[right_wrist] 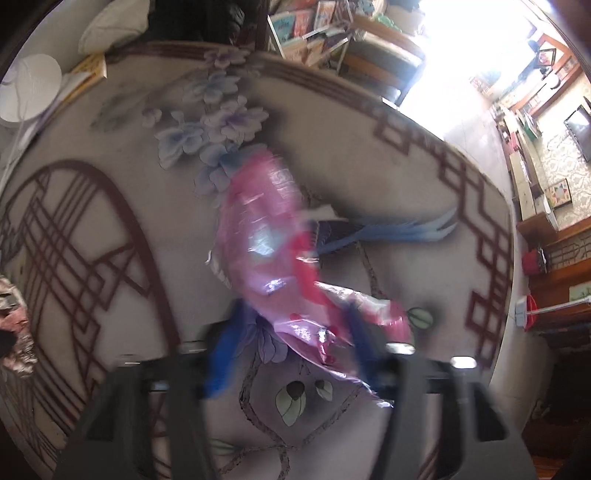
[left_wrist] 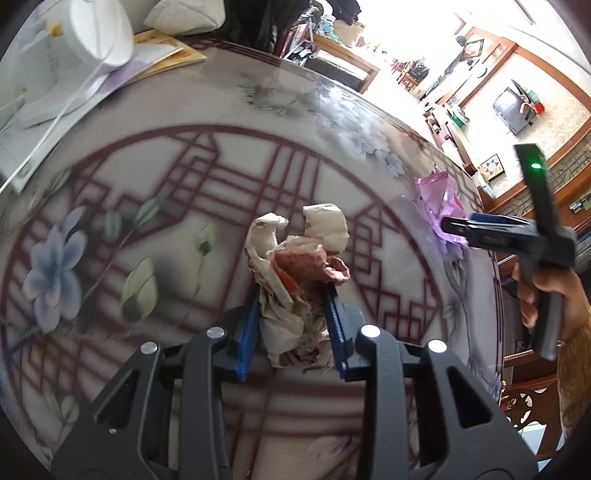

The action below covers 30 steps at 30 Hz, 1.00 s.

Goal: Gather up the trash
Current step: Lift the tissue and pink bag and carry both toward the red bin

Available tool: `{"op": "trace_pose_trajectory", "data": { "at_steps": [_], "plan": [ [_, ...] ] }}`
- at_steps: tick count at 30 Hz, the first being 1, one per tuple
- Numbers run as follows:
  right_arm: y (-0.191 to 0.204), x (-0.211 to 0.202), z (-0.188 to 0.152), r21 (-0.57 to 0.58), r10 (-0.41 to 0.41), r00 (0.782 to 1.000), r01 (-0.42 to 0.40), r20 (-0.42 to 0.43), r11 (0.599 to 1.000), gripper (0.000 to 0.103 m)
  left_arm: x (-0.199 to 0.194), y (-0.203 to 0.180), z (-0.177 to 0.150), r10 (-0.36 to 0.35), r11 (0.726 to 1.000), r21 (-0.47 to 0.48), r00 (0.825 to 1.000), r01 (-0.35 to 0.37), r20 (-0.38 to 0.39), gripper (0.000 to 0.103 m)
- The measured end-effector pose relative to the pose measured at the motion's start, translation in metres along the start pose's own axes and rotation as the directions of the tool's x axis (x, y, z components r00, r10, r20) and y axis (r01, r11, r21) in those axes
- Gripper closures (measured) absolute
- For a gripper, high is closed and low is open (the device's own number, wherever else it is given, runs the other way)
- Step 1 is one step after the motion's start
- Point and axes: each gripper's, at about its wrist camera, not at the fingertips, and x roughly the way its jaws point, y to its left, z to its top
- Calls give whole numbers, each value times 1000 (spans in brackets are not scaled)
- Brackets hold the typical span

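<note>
My left tongs (left_wrist: 293, 328) are pinching a crumpled paper wad (left_wrist: 303, 266), blue pads (left_wrist: 338, 328) pressed in on both sides of its lower half, with the rest of it sticking up past the tips above the flowered tabletop (left_wrist: 184, 206). That hold looks sound to me, so I would keep the squeeze even and not shake the loose top.

My right tongs (right_wrist: 291, 347) are the ones with work to do. The view from them is blurred, but the pink plastic wrapper (right_wrist: 266, 236) lies between the blue fingers (right_wrist: 221, 362), its near corner reaching back toward the hinge. I cannot tell whether the fingers have closed on it or only straddle it. From the left camera the tips (left_wrist: 452, 225) sit right at the wrapper's edge, near the rim of the table.

To do this well I would press the fingers low against the table, take the wrapper by its thick creased middle, not the thin flap, and close slowly, since slick foil likes to slide out.

Further off, a white fan (left_wrist: 92, 33) stands on some papers (left_wrist: 162, 55) at the far side, well apart from both pieces.
</note>
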Motion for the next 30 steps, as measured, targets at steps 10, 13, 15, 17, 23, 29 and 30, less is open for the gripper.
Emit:
{"op": "trace_pose_trajectory", "data": {
  "at_steps": [10,13,15,17,23,29,30],
  "plan": [
    [51,-101,-88,61,130,971,-145,202,988,95,-45,7,-23,19,999,26,999,-20,49,71],
    [79,-132,-132,76,137,966,-157,218,985,95,-56,8,-30,22,999,42,998,-24,51,71],
    [98,-147,-159,97,96,971,-119,220,988,95,-66,8,-38,24,998,58,998,-27,54,71],
    [110,-162,-184,125,76,970,-107,230,986,95,-76,6,-47,22,997,76,998,-26,56,71],
    [135,-194,-243,301,78,958,-163,274,940,95,-101,-3,-68,13,993,116,998,-20,67,71],
    [143,-211,-265,349,52,954,-159,296,924,95,-124,-25,-80,-21,982,188,995,2,97,71],
    [143,-214,-267,357,50,951,-163,305,920,95,-127,-28,-82,-25,979,202,995,4,100,71]
  ]
}}
